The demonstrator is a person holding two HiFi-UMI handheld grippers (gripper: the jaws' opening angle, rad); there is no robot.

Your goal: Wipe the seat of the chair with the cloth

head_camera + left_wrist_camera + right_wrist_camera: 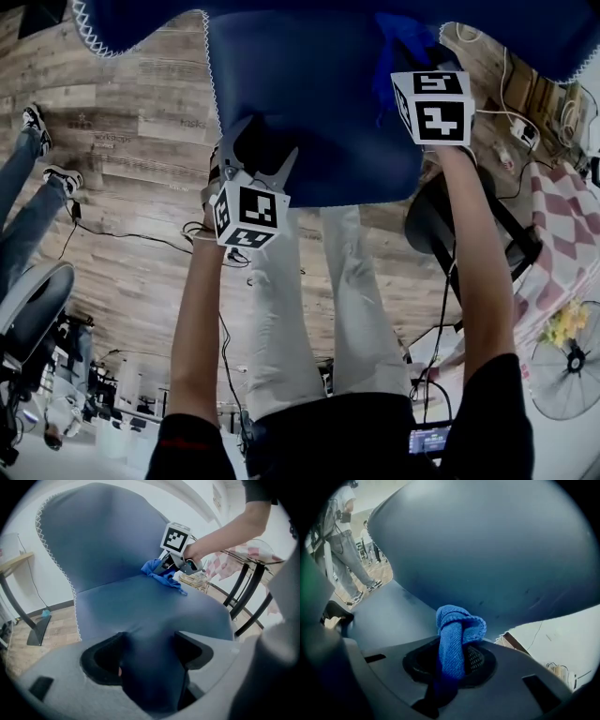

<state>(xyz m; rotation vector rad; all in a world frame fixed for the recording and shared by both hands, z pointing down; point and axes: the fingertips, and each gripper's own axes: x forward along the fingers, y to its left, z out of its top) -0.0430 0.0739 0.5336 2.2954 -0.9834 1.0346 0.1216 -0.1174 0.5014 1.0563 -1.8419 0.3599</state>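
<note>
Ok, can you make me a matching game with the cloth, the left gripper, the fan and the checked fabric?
Things:
1. cloth
2. left gripper
3. fan
4. checked fabric

Colours or states:
A. round, with a white cage
B. clamped on the front edge of the seat
C. pink and white
D. bright blue, pinched in the right gripper

Pairs: 1-D, 2-B, 3-A, 4-C

Black short sleeves [187,450] sit at six o'clock below pale grey trousers [281,328]; the grey left gripper [150,641] and right gripper [450,658] carry black-and-white marker cubes [246,214].
</note>
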